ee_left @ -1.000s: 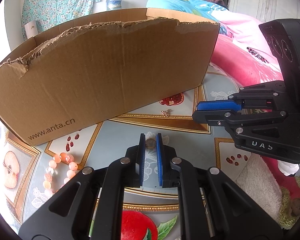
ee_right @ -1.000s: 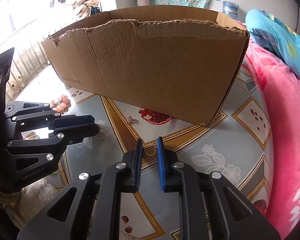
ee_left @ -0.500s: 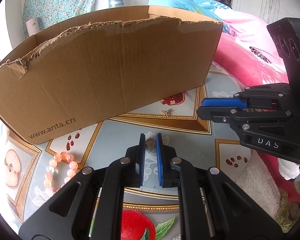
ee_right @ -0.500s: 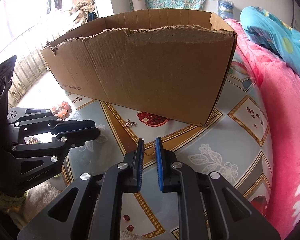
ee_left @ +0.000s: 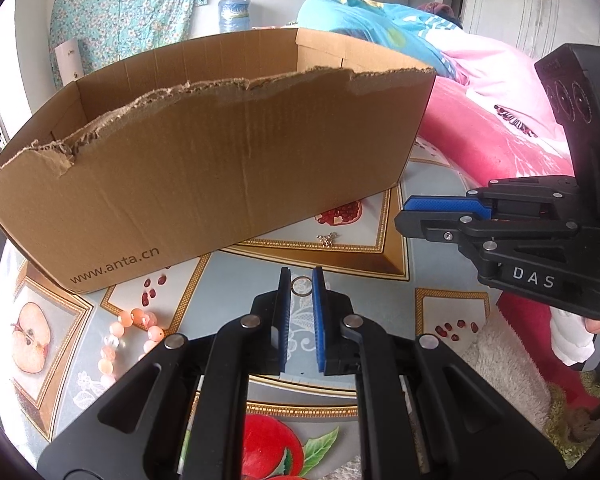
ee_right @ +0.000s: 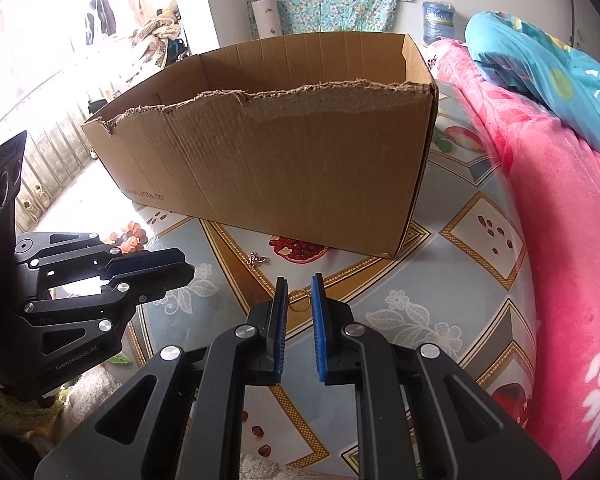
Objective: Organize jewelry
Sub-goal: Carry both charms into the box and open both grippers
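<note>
Now, likely mid-carry toward the box, judging by the layout. Left tool [ee_left: 301, 282] narrowed onto a gold ring [ee_left: 301, 286], pinched right at the pad tips; right tool [ee_right: 299, 286] likewise narrow, with a thin hoop [ee_right: 299, 303] caught between its pads. Both poised above the middle of the counter [ee_left: 380, 300], short of the cardboard box [ee_left: 220, 184] standing along the far edge. Lift clear of the torn front wall before crossing over the opening. Hold the squeeze even and avoid twisting, guarding against a slip from such shallow tip grips. Release low inside, one tool at a time. Left for later: bead bracelet [ee_left: 128, 332] near the left edge, small silver piece [ee_left: 327, 239] just before the box's front wall.
</note>
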